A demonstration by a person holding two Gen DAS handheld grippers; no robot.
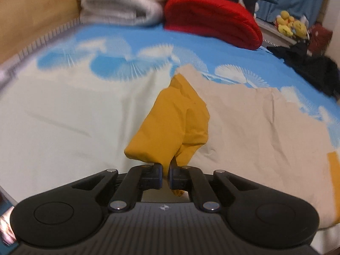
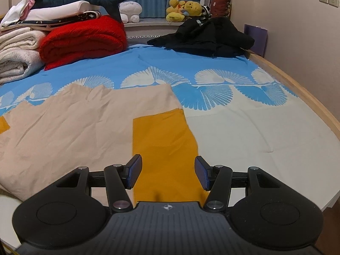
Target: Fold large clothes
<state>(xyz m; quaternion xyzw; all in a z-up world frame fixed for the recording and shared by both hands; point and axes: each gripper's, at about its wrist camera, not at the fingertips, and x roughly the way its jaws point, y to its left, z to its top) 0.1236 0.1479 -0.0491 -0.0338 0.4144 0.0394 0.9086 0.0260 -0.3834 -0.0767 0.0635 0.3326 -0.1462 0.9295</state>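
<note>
My left gripper pinches a bunched mustard sleeve, lifted above the bed sheet. My right gripper gapes wide, empty, over the other mustard sleeve lying flat. The beige garment spreads wrinkled; beyond, bare sheet reaches the red blanket.

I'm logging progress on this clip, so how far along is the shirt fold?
Done: the beige shirt lies spread flat on the bed. In hand: the left gripper is shut on the left yellow sleeve, which is lifted and bunched. Left: the right yellow sleeve lies flat between the open right gripper fingers, ungrasped; no body fold is visible yet.
</note>
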